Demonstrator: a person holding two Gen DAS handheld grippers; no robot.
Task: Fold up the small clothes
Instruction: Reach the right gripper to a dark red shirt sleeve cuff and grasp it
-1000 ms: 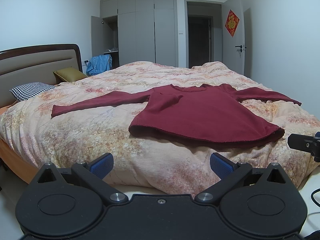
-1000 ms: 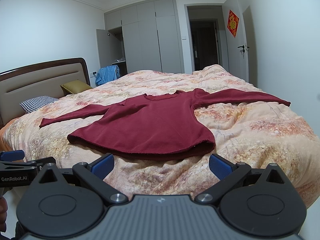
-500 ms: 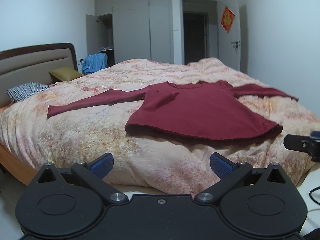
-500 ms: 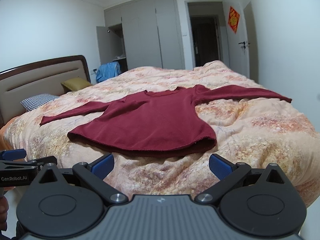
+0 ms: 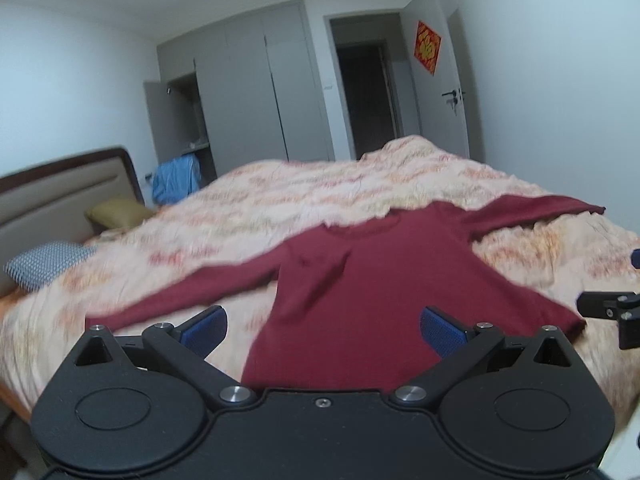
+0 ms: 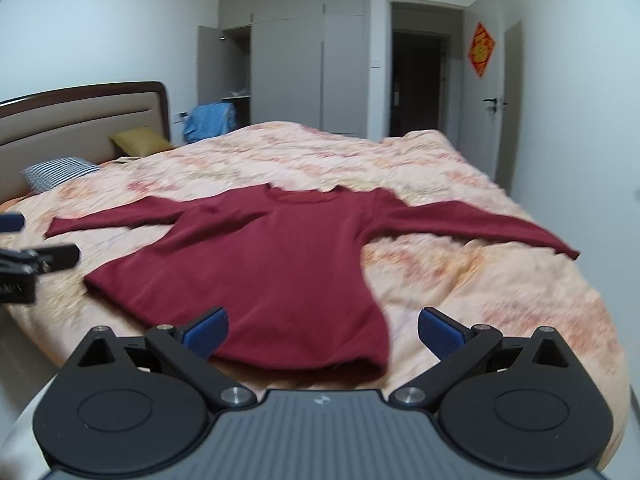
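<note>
Two views show me a bedroom: a wide bed under a crumpled peach floral quilt (image 6: 460, 184), a padded headboard (image 6: 80, 116) with a dark wooden rim, grey wardrobe doors (image 6: 304, 76) and a red diamond-shaped hanging (image 6: 481, 50) on the white door. A checked pillow (image 6: 56, 172) and an olive cushion (image 6: 138, 142) lie by the headboard. My dark red long-sleeved top (image 6: 272, 268) lies flat on the quilt near the bed's front edge, sleeves spread wide, fine ribbed knit, rounded neckline. My left gripper (image 5: 322, 326) and right gripper (image 6: 322, 326) hover over its hem, blue pads spread apart, holding nothing. Both views are slightly blurred.
</note>
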